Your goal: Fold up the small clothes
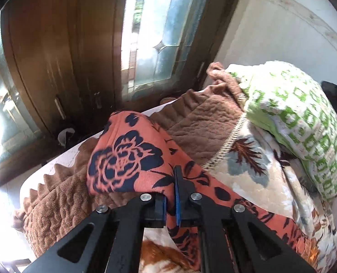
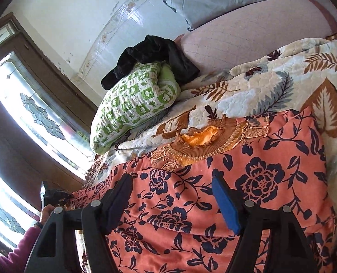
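left gripper [image 1: 171, 195] pinching the orange floral garment [image 2: 225, 193] by its left edge, right gripper [image 2: 177, 201] spread wide over it, green pillow [image 2: 134, 104] further back on leafy blanket [image 2: 259, 91]

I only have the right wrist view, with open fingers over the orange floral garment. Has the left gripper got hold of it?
Observer: Yes, the left gripper is shut on a bunched fold of the orange floral garment.
Operator: What lies under that fold?
Observer: A brown quilted blanket with a zigzag edge.
Operator: Anything beyond it?
Observer: A wooden window frame, close behind the bed.
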The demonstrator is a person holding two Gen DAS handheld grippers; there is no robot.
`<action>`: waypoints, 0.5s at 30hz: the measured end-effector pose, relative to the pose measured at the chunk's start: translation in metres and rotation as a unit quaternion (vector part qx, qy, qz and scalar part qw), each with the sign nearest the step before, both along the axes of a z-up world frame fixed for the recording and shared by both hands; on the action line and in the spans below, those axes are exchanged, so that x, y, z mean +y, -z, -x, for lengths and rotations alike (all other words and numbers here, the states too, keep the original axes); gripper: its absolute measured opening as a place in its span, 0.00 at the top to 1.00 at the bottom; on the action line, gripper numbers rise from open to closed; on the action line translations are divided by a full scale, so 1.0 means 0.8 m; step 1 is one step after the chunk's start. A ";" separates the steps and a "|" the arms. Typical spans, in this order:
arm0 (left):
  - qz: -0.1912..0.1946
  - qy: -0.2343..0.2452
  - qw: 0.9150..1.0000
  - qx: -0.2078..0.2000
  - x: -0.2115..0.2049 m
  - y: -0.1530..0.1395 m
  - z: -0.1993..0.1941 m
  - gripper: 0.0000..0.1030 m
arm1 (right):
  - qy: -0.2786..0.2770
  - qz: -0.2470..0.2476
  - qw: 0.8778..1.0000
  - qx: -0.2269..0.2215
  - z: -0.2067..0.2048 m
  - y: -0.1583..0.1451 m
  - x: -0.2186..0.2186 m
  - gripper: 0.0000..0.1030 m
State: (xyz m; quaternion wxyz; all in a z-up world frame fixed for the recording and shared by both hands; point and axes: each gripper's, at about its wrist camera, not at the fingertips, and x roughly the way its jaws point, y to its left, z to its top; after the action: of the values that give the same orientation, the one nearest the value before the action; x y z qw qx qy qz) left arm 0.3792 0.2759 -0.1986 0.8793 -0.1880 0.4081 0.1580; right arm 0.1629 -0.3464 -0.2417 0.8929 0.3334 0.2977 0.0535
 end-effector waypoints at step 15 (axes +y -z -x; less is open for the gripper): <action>-0.075 0.377 0.920 -0.070 -0.439 -0.076 0.114 0.95 | 0.125 -0.060 0.990 -0.019 0.052 -0.018 -0.114 0.28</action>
State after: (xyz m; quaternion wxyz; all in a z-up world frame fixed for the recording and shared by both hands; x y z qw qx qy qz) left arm 0.2883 -0.0756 -0.1376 0.9114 0.0357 0.3736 -0.1688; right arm 0.1211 -0.4377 -0.2271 0.8764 0.4200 0.2330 -0.0350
